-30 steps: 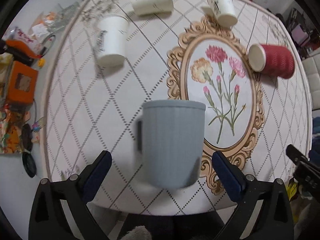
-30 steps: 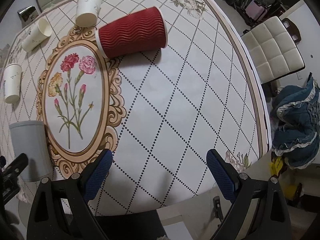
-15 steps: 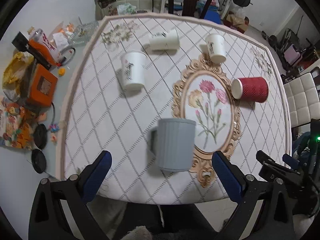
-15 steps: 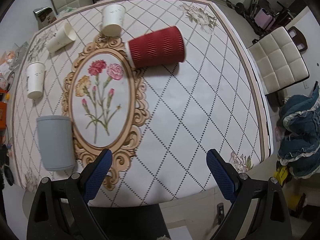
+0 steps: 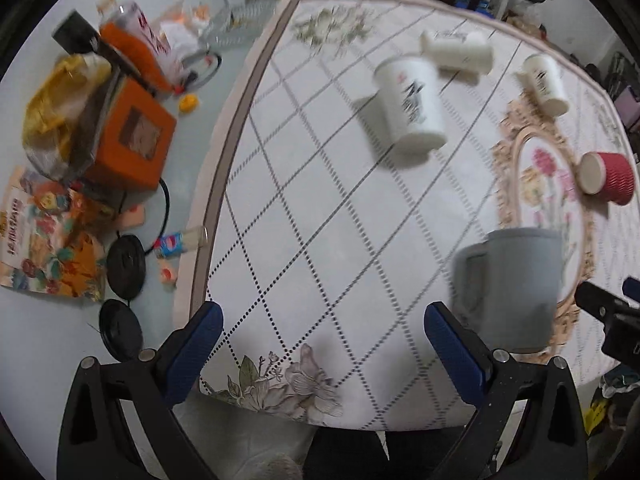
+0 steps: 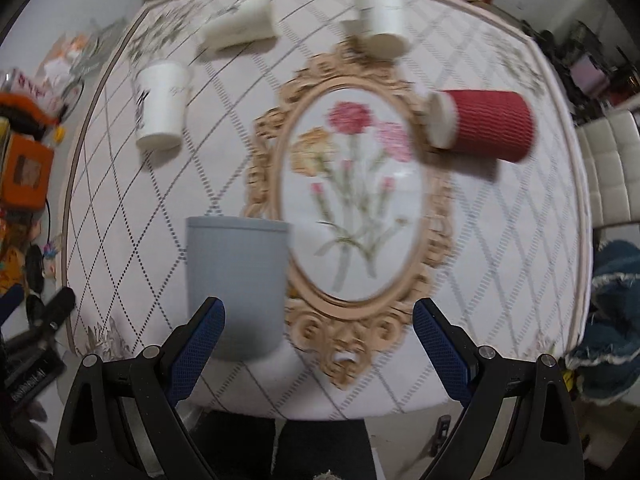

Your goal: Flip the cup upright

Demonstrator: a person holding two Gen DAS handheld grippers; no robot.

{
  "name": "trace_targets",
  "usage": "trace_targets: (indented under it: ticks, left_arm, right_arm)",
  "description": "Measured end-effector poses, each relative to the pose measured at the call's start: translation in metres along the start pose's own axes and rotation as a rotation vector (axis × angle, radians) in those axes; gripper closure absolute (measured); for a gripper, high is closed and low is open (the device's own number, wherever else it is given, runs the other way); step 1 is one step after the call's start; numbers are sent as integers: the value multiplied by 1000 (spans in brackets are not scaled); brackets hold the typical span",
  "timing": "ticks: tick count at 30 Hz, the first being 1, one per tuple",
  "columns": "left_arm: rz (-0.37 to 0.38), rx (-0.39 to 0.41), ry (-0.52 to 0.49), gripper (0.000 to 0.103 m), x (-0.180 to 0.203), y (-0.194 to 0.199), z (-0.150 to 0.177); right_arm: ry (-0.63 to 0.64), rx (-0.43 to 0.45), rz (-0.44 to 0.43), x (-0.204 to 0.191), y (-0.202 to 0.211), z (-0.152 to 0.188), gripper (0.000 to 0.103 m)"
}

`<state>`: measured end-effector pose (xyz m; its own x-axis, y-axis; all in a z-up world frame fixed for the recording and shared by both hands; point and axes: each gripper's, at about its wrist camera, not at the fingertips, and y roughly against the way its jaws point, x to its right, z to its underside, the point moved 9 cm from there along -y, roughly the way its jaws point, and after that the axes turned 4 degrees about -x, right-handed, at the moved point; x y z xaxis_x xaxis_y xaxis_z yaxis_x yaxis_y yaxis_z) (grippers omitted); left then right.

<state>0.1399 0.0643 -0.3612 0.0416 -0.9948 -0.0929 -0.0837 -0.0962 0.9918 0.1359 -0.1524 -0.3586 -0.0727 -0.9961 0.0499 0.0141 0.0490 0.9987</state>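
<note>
A grey ribbed mug (image 5: 510,286) stands near the table's front edge, also in the right wrist view (image 6: 236,284). A red ribbed paper cup (image 6: 482,125) lies on its side right of the flower print; it shows at the right in the left wrist view (image 5: 608,176). Three white paper cups (image 6: 162,106) (image 6: 242,24) (image 6: 382,20) sit farther back; one (image 5: 412,102) is nearer the left gripper. My left gripper (image 5: 320,344) is open and empty, left of the mug. My right gripper (image 6: 318,338) is open and empty, near the table's front edge.
The round table (image 6: 500,240) has a quilted cloth with an oval flower print. Clutter lies off its left side: an orange box (image 5: 128,140), a yellow bag, black lids and papers. White chairs (image 6: 612,168) and blue cloth stand to the right.
My left gripper has swung left, so the grey mug now sits at its right. My right gripper has swung left toward the table's middle; the mug is now just ahead of its left finger.
</note>
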Motion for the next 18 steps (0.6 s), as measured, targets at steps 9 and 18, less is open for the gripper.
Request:
trace_targets:
  ticks: [9,18]
  left_arm:
    - [11,-70,-18,0,-3,-42,4]
    - [20,-116,-39,0,-3,-53,8]
  right_arm:
    - [-15,-168,-103,-45,-61,-13,20]
    - [-25,-157,-131,-51,-63,-12,20]
